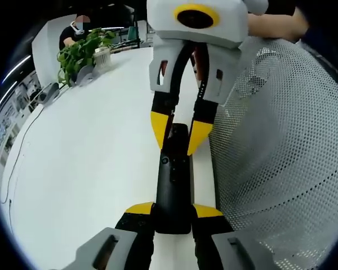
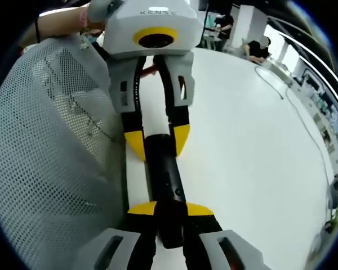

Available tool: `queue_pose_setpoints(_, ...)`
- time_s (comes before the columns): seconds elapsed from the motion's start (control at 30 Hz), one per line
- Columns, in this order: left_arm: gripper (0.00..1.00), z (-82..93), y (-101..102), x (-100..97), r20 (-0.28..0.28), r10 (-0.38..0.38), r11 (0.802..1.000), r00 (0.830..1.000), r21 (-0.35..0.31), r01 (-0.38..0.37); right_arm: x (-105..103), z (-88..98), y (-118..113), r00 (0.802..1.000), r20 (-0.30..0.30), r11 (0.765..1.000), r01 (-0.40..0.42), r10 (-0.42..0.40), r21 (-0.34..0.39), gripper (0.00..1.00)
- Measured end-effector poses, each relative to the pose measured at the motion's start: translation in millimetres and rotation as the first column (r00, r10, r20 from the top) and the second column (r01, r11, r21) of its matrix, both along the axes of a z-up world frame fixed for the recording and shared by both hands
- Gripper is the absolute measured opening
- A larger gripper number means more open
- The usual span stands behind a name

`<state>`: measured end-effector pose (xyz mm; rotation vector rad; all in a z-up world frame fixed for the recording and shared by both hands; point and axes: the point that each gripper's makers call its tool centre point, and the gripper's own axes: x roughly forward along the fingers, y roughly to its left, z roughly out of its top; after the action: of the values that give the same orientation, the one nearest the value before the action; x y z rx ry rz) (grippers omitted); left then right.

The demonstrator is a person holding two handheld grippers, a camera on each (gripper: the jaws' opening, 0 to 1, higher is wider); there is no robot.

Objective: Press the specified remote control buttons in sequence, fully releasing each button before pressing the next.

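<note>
We've got the black remote control (image 1: 172,185) pinched end to end above the white desk (image 1: 84,169): left claw (image 1: 173,210) clamped on one end, right claw (image 2: 170,209) on the other, white mesh basket (image 1: 281,146) alongside. No tip's free, so we should release one claw, press straight down, then lift fully clear.

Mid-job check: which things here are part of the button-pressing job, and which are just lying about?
Job:
black remote control, gripped at both ends
left gripper
right gripper

Lying about:
white perforated mesh surface beside the remote
potted plant at the far end of the white table
cable across the table
</note>
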<state>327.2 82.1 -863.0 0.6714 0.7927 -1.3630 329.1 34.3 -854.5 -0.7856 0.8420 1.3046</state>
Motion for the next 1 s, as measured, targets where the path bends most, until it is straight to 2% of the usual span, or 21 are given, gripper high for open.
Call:
queue_pose_setpoints(0.73, 0.26, 0.5, -0.2, -0.3, -0.006, 0.008, 1.000, 1.000, -0.009, -0.008, -1.7, -0.5, 1.0, 0.999, -0.032, 1.000, 0.000, 0.001, 0.025, 0.17)
queue_pose_setpoints(1.0, 0.26, 0.3, -0.1, -0.4, -0.006, 0.010, 1.000, 1.000, -0.012, -0.010, -2.3, -0.4, 0.8, 1.000, -0.027, 1.000, -0.013, 0.013, 0.027, 0.17)
